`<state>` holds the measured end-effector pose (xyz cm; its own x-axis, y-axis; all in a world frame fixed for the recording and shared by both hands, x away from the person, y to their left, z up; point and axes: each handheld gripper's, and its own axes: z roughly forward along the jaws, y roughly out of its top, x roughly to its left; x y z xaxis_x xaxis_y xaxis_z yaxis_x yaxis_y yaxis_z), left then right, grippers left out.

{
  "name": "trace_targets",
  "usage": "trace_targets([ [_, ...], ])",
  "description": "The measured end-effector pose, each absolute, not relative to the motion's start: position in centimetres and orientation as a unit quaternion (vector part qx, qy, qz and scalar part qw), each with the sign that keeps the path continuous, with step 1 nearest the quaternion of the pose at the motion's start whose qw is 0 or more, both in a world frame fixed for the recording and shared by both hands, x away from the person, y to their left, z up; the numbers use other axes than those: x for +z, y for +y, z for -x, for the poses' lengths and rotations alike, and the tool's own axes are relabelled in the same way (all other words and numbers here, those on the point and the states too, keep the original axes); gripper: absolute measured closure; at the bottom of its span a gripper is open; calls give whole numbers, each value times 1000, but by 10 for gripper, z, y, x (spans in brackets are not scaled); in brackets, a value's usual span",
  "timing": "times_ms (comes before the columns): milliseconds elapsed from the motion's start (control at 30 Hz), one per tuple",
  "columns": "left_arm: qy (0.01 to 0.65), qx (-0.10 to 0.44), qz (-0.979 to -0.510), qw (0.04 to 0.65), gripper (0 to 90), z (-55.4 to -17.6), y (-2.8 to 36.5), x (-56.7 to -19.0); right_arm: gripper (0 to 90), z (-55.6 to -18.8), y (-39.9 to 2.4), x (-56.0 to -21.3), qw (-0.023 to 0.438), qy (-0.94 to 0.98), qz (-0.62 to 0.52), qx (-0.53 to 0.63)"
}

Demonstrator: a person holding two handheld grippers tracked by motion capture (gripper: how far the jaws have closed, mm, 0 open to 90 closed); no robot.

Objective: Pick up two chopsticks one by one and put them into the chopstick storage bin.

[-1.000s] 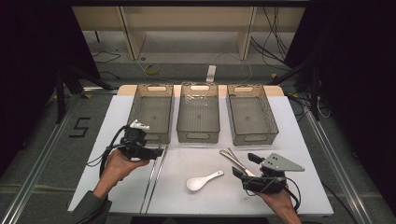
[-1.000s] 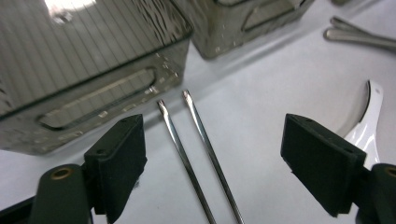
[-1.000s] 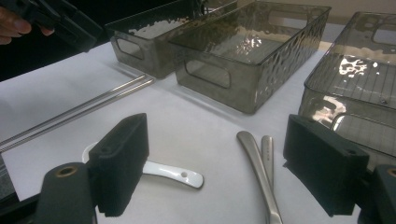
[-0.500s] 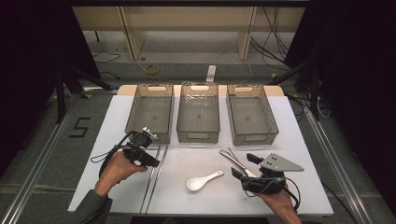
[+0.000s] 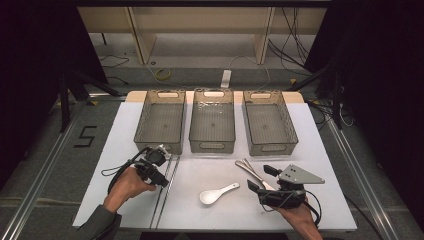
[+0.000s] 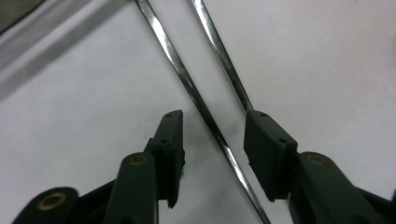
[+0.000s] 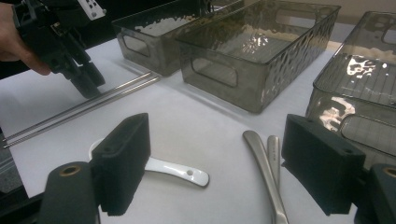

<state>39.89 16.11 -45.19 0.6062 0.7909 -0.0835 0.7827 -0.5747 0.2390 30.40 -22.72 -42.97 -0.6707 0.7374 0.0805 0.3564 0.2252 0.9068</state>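
The left tool [image 6: 212, 135] has come down over the chopsticks [image 6: 196, 93] on the tabletop [image 6: 327, 56]; its jaws have just been closing, not yet pinching. The right tool [image 7: 224, 158] waits, released.

Bright, even overhead light on the white table [image 5: 320, 150], dark surroundings, soft blurred close-ups, glare on the bins [image 7: 261, 42].

Prob. lab: floor cables [image 5: 295, 30], black curtains [image 5: 35, 60].
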Motion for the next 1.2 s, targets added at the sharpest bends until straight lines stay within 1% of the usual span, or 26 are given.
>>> trace_targets([
  [267,440,22,-891,112,658,-398,157,-457,250,-304,-227,-430,186,763,-358,505],
  [367,440,20,-891,106,667,-399,156,-461,250,-304,-226,-430,186,763,-358,506],
  [633,426,33,-899,101,697,-396,154,-462,251,-304,-226,-431,185,763,-358,505],
  [1000,429,34,-897,102,771,-398,156,-462,254,-304,-226,-431,185,764,-357,504],
  [1200,434,32,-894,106,784,-399,157,-462,254,-305,-224,-431,184,768,-355,500],
])
